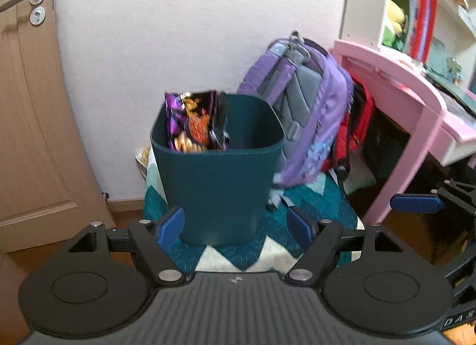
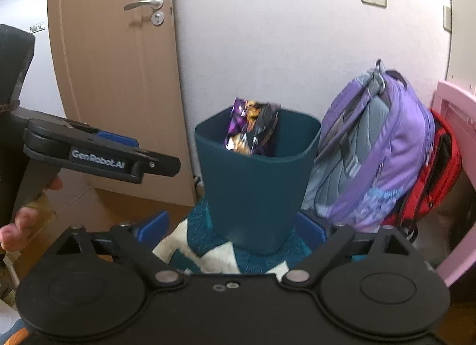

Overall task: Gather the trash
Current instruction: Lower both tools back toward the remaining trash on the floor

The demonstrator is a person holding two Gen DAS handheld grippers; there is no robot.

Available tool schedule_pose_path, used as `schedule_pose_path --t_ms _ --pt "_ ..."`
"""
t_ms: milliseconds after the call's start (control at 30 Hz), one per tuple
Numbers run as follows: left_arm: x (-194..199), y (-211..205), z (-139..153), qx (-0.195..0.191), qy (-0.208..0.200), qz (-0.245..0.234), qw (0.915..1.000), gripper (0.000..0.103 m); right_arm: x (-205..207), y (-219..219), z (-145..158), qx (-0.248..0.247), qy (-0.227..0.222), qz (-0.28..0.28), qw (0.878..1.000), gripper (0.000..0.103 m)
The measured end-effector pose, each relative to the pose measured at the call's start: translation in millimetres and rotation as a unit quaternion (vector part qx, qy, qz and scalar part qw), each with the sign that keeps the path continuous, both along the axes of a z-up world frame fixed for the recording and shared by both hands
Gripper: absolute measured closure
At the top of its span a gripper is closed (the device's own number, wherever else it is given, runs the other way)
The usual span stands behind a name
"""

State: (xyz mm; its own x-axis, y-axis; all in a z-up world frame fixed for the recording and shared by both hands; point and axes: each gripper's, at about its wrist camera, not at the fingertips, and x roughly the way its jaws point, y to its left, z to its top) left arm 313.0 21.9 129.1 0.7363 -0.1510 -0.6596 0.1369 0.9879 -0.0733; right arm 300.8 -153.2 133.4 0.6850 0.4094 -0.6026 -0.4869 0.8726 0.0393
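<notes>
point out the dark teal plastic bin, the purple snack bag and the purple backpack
dark teal plastic bin [image 1: 220, 190], left wrist view, on its front wall
shiny purple snack bag [image 2: 253, 129], right wrist view, on its printed front above the bin's rim
purple and grey fabric backpack [image 2: 395, 142], right wrist view, on its purple side panel

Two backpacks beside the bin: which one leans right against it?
The purple backpack; it leans on the teal bin, while the red backpack sits behind it, by the pink desk.

The bin [image 1: 218, 184] stands at frame centre, its mouth half filled by an upright snack bag [image 1: 197, 120] on the left. A backpack [image 1: 309, 113] leans on its right side. Rug [image 1: 229, 255] before it lies open.
</notes>
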Motion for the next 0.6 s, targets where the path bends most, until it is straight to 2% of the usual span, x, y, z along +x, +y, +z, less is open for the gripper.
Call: schedule_pose_path --t_ms 267,600 --pt "-42 -12 -57 0.023 0.037 -0.034 0.9985 0.022 -34 -9 -58 -0.002 0.05 -0.008 0.999 0.001" --pt "-46 -14 -157 0.054 0.096 -0.075 0.9911 0.021 -42 -16 -170 -0.002 0.139 -0.035 0.99 0.0"
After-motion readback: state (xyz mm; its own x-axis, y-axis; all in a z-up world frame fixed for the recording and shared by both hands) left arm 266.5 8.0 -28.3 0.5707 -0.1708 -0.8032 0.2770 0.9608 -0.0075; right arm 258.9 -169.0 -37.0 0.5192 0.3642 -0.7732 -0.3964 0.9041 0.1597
